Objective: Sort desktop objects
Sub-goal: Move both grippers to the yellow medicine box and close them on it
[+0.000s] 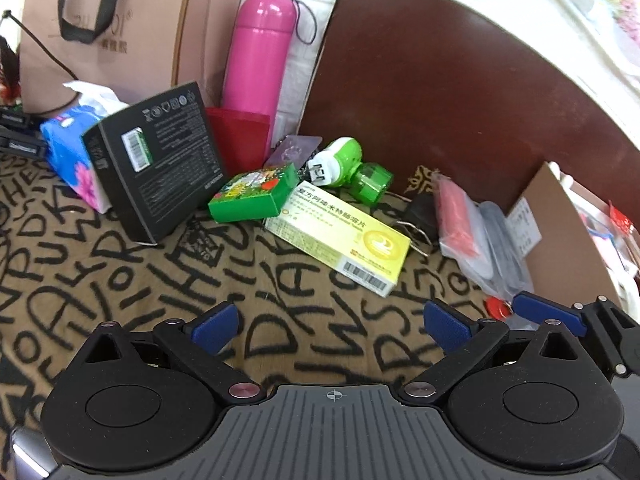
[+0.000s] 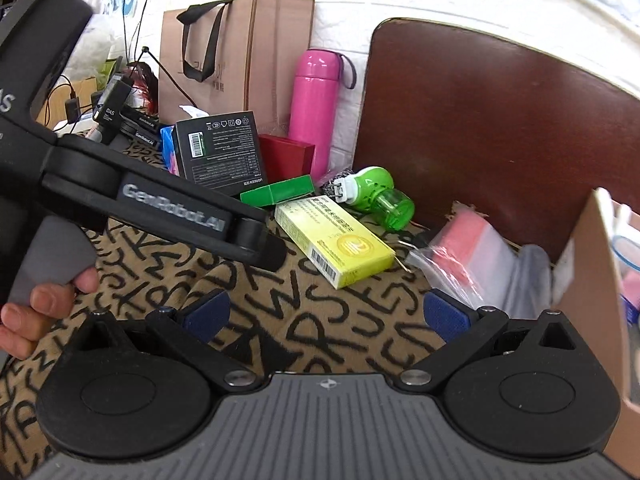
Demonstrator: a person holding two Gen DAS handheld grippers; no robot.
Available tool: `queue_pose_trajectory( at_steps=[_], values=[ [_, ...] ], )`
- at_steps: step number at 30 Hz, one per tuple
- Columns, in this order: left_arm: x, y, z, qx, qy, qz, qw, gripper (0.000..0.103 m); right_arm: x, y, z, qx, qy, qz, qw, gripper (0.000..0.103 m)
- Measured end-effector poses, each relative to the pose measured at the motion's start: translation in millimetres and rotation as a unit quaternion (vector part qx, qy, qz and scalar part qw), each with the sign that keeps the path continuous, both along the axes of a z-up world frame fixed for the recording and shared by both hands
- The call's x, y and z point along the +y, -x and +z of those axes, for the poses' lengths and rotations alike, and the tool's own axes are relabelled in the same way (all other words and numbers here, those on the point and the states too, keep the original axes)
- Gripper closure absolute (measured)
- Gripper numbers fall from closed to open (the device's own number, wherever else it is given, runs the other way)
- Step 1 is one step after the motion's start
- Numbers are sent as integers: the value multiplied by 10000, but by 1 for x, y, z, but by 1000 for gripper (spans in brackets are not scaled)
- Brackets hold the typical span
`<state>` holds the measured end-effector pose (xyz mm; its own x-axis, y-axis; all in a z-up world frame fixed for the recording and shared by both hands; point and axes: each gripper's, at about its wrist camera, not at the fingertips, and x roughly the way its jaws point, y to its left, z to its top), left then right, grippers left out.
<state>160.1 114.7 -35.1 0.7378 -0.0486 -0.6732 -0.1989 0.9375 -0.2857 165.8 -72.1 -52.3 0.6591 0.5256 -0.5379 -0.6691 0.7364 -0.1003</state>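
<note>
My left gripper hovers open and empty over the letter-patterned cloth. Just beyond it lies a yellow medicine box. Past that sit a small green box and a green plug-in repellent. A black carton leans on a blue tissue pack at the left. My right gripper is also open and empty, short of the same yellow medicine box. At its right lies a clear bag with a red item.
A pink flask, red box and paper bag stand at the back. A brown board leans behind. A cardboard box stands at the right. A hand holds the left tool's black housing across the upper left.
</note>
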Motion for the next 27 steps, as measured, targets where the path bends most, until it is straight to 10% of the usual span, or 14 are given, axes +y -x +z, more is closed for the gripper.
queue_pose_trajectory(
  at_steps=[27],
  values=[
    [49,-86,-42,33,312,479,9984,12,64,-107,-41,-17,256,675,9974,13]
  ],
)
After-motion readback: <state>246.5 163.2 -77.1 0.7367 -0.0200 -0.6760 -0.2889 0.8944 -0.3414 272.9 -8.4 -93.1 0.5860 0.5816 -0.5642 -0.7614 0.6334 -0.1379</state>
